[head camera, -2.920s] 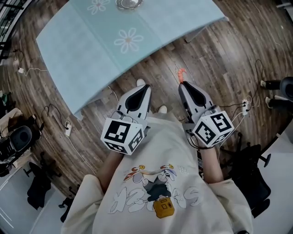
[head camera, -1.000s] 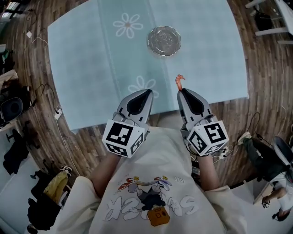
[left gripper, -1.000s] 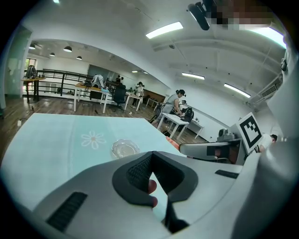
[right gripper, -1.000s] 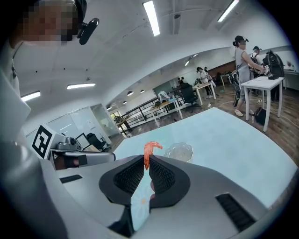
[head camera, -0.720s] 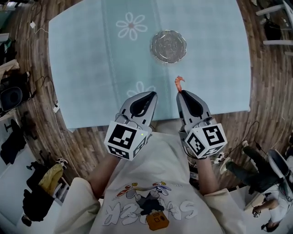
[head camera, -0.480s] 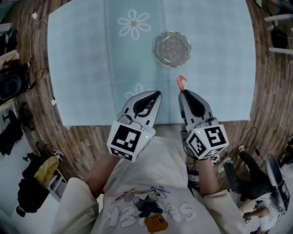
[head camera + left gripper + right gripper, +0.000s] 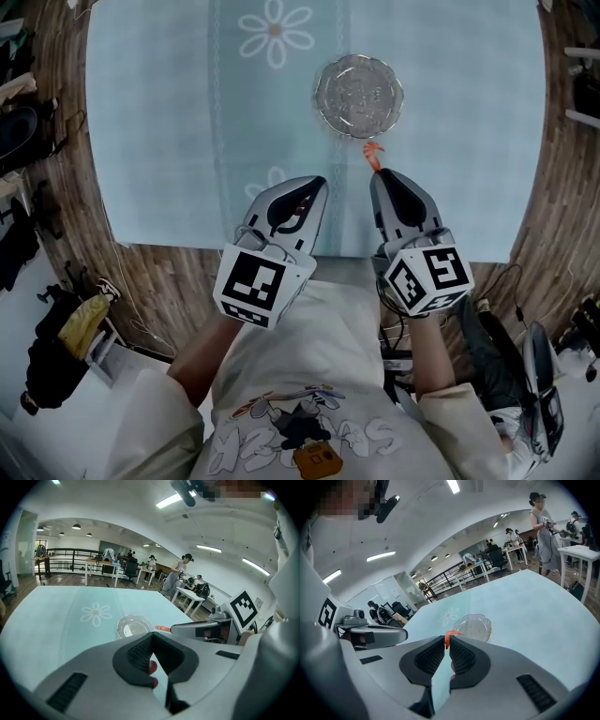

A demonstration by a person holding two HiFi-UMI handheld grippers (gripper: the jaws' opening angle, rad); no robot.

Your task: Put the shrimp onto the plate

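A small orange shrimp [image 7: 374, 156] sticks out of the tips of my right gripper [image 7: 379, 174], which is shut on it. In the right gripper view the shrimp [image 7: 449, 636] shows pinched between the dark pads, with the plate beyond. The round, scalloped clear glass plate [image 7: 358, 96] lies on the light blue tablecloth [image 7: 159, 141], just past the shrimp's tip. My left gripper [image 7: 315, 187] hangs beside the right one over the table's near edge, its jaws together with nothing between them. The left gripper view shows the plate [image 7: 132, 626] and the shrimp [image 7: 162, 628] to its right.
The cloth carries white daisy prints [image 7: 276, 31]. Wooden floor [image 7: 159, 281] surrounds the table, with dark bags [image 7: 56, 356] at the left and a chair and cables [image 7: 534, 375] at the right. People and desks [image 7: 543, 522] stand far behind the table.
I have come up to the table from the bare floor. Both grippers now reach over its near edge, and the held shrimp is much closer to the plate.
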